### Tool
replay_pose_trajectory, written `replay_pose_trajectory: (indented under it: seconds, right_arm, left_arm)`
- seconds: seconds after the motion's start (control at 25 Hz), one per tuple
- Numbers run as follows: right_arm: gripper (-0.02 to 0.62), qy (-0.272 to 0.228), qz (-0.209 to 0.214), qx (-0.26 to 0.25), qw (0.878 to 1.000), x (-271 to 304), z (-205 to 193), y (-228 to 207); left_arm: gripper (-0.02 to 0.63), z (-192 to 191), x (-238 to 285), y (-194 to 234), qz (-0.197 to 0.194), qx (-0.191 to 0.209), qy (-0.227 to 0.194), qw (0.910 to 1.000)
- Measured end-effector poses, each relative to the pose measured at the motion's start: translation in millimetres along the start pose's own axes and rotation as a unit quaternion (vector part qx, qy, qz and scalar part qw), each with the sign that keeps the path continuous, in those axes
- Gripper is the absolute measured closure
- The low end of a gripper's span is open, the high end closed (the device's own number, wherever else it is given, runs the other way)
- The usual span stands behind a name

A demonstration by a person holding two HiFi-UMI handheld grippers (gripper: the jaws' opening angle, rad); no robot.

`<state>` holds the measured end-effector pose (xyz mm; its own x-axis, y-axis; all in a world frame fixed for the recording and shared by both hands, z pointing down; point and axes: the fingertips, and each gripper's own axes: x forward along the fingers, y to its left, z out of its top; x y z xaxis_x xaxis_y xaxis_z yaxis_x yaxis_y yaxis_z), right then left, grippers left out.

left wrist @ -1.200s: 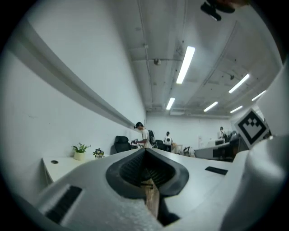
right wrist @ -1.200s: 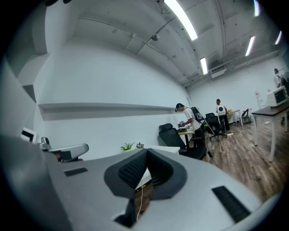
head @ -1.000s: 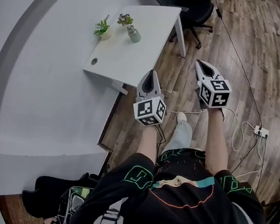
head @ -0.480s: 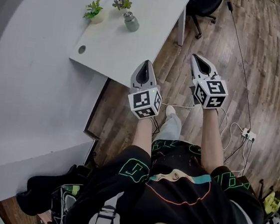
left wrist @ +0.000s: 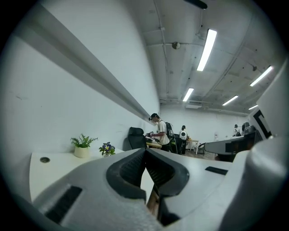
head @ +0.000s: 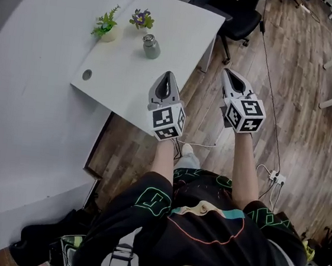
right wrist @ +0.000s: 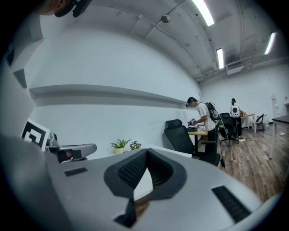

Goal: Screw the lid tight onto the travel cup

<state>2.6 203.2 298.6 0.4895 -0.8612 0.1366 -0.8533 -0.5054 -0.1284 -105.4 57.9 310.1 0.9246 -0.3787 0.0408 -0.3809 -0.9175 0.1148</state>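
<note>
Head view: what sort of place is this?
Probably an open-plan office: a white desk with potted plants, a black swivel chair, and people working under ceiling strip lights.

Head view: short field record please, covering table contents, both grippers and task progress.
table: white; travel cup, green plant, purple-flowered plant on it
left gripper: shut, empty, near table's front edge
right gripper: shut, empty, over wood floor
progress: travel cup untouched by either gripper

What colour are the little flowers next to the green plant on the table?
The flowers are purple. The head view shows them best.
</note>
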Motion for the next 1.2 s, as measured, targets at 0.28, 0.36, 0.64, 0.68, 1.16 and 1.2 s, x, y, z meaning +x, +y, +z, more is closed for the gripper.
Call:
replay_pose_trajectory:
  seconds: [0.28, 0.36, 0.64, 0.68, 1.16, 1.2]
  right_arm:
    - [0.591, -0.005, -0.015, 0.0, 1.0, 39, 13, -23]
    - [0.591, -0.003, -0.02, -0.001, 1.0, 45, 14, -29]
    - [0.591, 0.0, -0.021, -0.023, 1.0, 63, 30, -36]
    - [0.591, -0.001, -0.018, -0.025, 1.0, 66, 34, -36]
    - [0.591, -0.018, 0.083, -0.045, 0.995, 164, 73, 0]
    - [0.591, -0.017, 0.094, -0.041, 0.995, 177, 73, 2]
  left_arm:
    - [0.6, 1, 54, 5, -0.018, 0.001, 0.005, 0.9998]
    - [0.6, -1, 64, 6, -0.022, -0.002, 0.008, 0.9997]
    - [0.6, 1, 85, 23, -0.015, -0.03, 0.003, 0.9994]
    - [0.6, 5, 86, 30, -0.008, -0.034, -0.001, 0.9994]
    - [0.6, 41, 93, 134, 0.119, -0.043, -0.052, 0.9905]
    - [0.6, 41, 93, 142, 0.131, -0.04, -0.051, 0.9892]
